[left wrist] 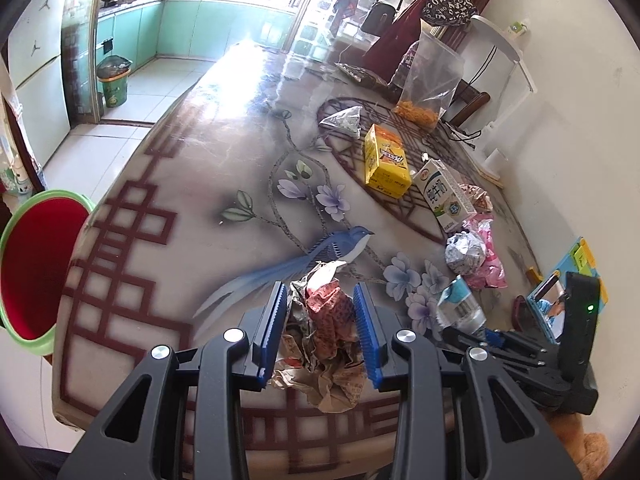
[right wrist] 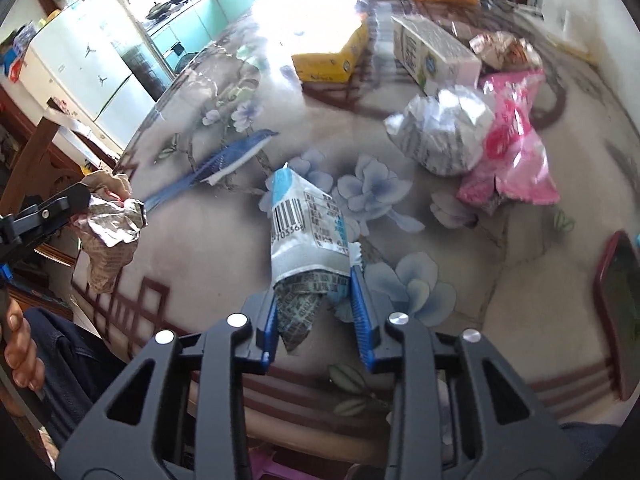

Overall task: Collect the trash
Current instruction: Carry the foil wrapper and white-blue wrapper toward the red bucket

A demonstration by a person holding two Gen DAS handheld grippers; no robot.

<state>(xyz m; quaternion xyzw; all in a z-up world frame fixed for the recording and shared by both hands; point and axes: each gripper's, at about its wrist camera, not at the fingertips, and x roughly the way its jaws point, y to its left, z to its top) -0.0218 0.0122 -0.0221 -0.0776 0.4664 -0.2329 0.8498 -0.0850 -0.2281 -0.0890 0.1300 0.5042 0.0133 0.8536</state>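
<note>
- the left tongs are clenched on a crumpled paper wad, which is pinched between both blue pads and held over the near edge of the counter.
- from the right wrist view, the same wad is seen far to the left of the right tongs, hanging from the left tongs above the counter's rim.
- the right tongs are closed on the near end of a blue-and-white wrapper; the barcoded end points away from the tongs and lies on the counter.
- no earlier picture is given, so nothing is said of pad travel.
- ahead and to the right of the right tongs, a silver foil ball is seen touching a pink bag.
- further ahead of those, a milk carton lies on its side, with a yellow box to its left.
- in the left wrist view, a clear bag of orange snacks stands well beyond the left tongs, behind the yellow box.
- a red bin with a green rim is seen to the left of the left tongs, below the counter edge.
- a phone in a red case lies to the far right of the right tongs.
- a hand is seen at the lower left of the right tongs' view.
</note>
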